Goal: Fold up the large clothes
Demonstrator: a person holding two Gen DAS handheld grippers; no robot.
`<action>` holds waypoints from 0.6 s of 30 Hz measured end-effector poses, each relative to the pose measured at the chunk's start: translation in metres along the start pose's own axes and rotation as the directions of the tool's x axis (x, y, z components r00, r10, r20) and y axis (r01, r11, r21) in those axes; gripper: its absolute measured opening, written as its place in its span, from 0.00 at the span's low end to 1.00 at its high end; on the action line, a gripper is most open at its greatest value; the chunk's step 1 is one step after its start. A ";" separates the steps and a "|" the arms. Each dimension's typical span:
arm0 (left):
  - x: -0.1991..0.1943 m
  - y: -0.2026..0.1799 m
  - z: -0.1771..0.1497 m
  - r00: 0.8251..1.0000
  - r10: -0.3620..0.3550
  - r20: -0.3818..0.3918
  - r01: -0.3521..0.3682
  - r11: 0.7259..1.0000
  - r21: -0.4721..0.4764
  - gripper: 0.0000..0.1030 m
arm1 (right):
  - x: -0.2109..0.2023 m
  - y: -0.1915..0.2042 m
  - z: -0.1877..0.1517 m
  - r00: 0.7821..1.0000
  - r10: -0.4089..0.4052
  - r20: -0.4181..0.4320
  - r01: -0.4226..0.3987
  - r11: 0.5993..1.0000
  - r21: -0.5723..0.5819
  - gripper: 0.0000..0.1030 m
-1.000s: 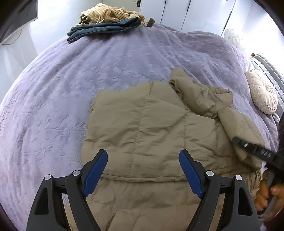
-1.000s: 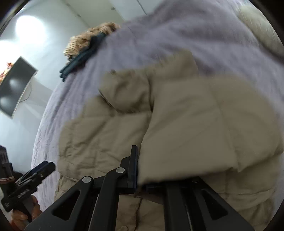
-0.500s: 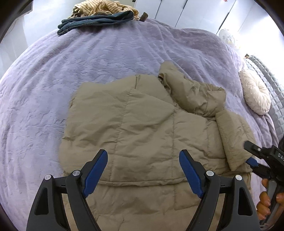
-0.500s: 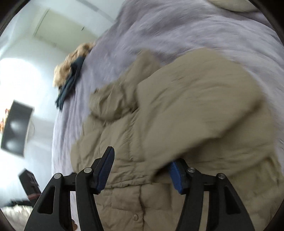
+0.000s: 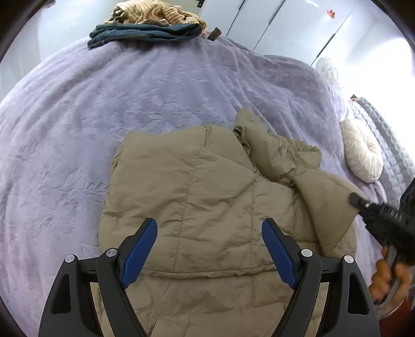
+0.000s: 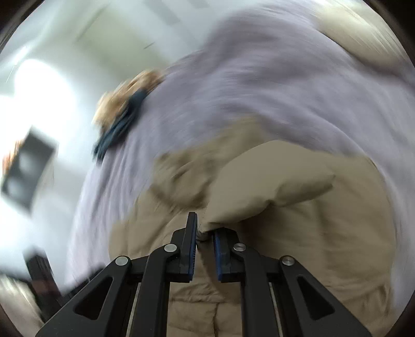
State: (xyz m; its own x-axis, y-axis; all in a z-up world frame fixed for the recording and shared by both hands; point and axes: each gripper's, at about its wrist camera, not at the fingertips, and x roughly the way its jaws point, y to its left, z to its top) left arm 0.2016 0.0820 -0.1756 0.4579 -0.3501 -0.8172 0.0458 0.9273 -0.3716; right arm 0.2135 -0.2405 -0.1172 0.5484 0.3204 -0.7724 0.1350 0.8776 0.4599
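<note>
Left wrist: left gripper (image 5: 208,250) wide open, holding nothing, above tan jacket (image 5: 197,197) spread on purple bedspread (image 5: 77,116)

Right wrist: right gripper (image 6: 205,237) closing on sleeve cuff (image 6: 203,230) at 12 o'clock; thin pinch, could slip out mid-fold and flop the sleeve

a lilac embossed bedspread (image 5: 129,109) covers the bed. at its far edge lies a dark blue folded garment (image 5: 145,35), with a tan striped garment (image 5: 153,14) heaped on top, touching it. a round cream cushion (image 5: 361,151) rests at the bedspread's right edge, against a grey quilted headboard (image 5: 389,140). white wardrobe doors (image 5: 285,26) stand beyond the bedspread.
</note>
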 end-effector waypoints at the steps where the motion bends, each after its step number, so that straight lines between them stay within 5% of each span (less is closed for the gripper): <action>1: 0.000 0.004 0.000 1.000 -0.025 -0.002 0.025 0.999 -0.020 0.81 | 0.006 0.017 -0.006 1.000 -0.007 -0.014 0.006 0.997 -0.071 0.13; 6: 0.007 0.017 -0.001 0.986 -0.165 -0.029 0.161 0.981 -0.112 0.81 | 0.047 0.066 -0.047 0.988 -0.099 -0.120 0.061 0.956 -0.286 0.14; 9: 0.014 0.012 -0.001 0.972 -0.232 -0.041 0.226 0.967 -0.117 0.81 | 0.059 0.073 -0.065 0.975 -0.126 -0.182 0.059 0.940 -0.336 0.31; 11: 0.021 0.008 -0.001 0.956 -0.289 -0.059 0.279 0.951 -0.133 0.81 | 0.057 0.071 -0.071 0.972 -0.113 -0.207 0.040 0.944 -0.326 0.44; 13: 0.030 0.002 -0.001 0.943 -0.322 -0.081 0.307 0.940 -0.151 0.81 | 0.050 0.063 -0.073 0.970 -0.122 -0.208 0.053 0.950 -0.307 0.44; 18: 0.055 -0.015 -0.002 0.949 -0.284 -0.134 0.265 0.954 -0.143 0.81 | 0.020 0.013 -0.073 0.966 -0.121 -0.227 0.087 0.984 -0.153 0.44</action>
State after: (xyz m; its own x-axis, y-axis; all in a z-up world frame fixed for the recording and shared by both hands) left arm 0.2242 0.0485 -0.2162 0.3023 -0.6135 -0.7295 0.0377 0.7725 -0.6339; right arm 0.1657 -0.1969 -0.1593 0.3262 0.2847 -0.9014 0.0546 0.9463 0.3187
